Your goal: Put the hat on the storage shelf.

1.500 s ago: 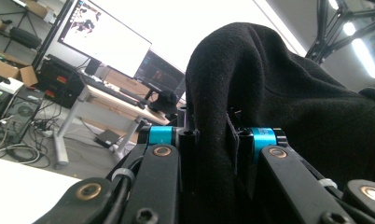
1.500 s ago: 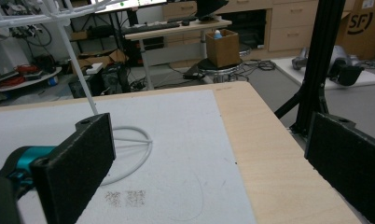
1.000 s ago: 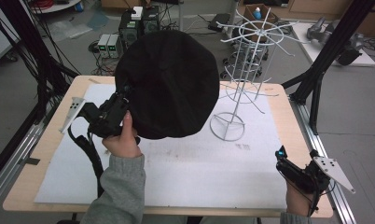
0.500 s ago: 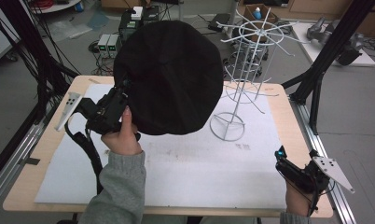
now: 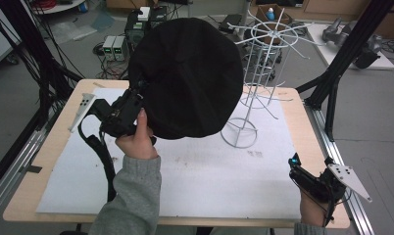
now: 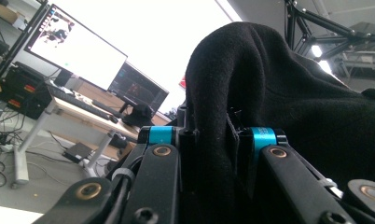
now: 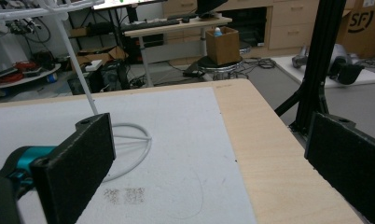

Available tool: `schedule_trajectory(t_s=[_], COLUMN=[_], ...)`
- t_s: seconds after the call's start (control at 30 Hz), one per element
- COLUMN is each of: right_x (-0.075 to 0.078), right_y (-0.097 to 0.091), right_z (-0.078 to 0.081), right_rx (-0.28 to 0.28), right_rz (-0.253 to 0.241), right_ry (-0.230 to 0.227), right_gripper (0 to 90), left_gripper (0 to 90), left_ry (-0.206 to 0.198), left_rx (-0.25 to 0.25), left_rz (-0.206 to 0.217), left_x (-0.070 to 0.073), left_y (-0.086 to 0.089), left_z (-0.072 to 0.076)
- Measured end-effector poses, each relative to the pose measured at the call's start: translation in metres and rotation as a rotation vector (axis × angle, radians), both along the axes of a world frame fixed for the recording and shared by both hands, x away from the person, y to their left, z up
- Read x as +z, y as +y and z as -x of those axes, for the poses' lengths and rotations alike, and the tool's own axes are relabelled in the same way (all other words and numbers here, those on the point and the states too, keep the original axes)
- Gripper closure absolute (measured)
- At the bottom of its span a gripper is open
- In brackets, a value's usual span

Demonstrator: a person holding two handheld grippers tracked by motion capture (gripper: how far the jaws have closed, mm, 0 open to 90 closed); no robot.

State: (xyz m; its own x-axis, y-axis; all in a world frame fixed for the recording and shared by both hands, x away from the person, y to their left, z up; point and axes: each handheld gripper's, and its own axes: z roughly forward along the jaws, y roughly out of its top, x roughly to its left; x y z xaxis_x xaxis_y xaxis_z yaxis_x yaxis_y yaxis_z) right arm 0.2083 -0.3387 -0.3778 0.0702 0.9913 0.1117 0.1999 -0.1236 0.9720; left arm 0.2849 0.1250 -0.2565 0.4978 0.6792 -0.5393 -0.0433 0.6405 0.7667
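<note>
Black hat held up beside the wire rack

High view: the left hand-held gripper (image 5: 124,113) lifts the black hat (image 5: 190,78) above the bench (image 5: 293,105), near the white wire rack (image 5: 263,73). Left gripper view: jaws clamped on hat fabric. Right gripper view: jaws apart, nothing between.

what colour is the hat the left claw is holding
Plain black hat, no pattern, seen best in the high view.

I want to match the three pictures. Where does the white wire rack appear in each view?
High view: the white wire rack stands right of centre on the white mat, beside the black hat.
Left gripper view: I cannot find it; the hat covers the right half.
Right gripper view: its pole and ring base are at the left, behind the left jaw.
Shared landmark: the mat under the rack's base.
</note>
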Motion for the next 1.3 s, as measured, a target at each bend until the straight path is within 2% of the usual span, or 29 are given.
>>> schedule_trajectory(t_s=[0.33, 0.6, 0.8, 0.87, 1.3], right_x=[0.0, 0.0, 0.001, 0.001, 0.001], right_y=[-0.001, 0.0, -0.001, -0.002, -0.001], right_z=[0.0, 0.0, 0.002, 0.002, 0.002], right_rx=[-0.002, 0.0, -0.002, 0.001, 0.001], right_rz=[0.002, 0.004, -0.002, 0.0, -0.002], right_ry=[-0.006, -0.004, -0.01, -0.01, -0.01], right_gripper=[0.7, 0.7, 0.7, 0.7, 0.7], left_gripper=[78.5, 78.4, 78.3, 78.3, 78.2], left_ry=[-0.013, -0.017, -0.027, -0.015, 0.015], left_rx=[-0.007, -0.023, -0.021, -0.011, -0.032], left_rz=[0.017, 0.045, 0.021, 0.007, 0.001], left_x=[0.007, 0.015, 0.019, 0.018, 0.012], left_y=[-0.004, -0.017, -0.026, -0.028, -0.038], left_z=[0.002, -0.003, -0.006, -0.01, -0.025])
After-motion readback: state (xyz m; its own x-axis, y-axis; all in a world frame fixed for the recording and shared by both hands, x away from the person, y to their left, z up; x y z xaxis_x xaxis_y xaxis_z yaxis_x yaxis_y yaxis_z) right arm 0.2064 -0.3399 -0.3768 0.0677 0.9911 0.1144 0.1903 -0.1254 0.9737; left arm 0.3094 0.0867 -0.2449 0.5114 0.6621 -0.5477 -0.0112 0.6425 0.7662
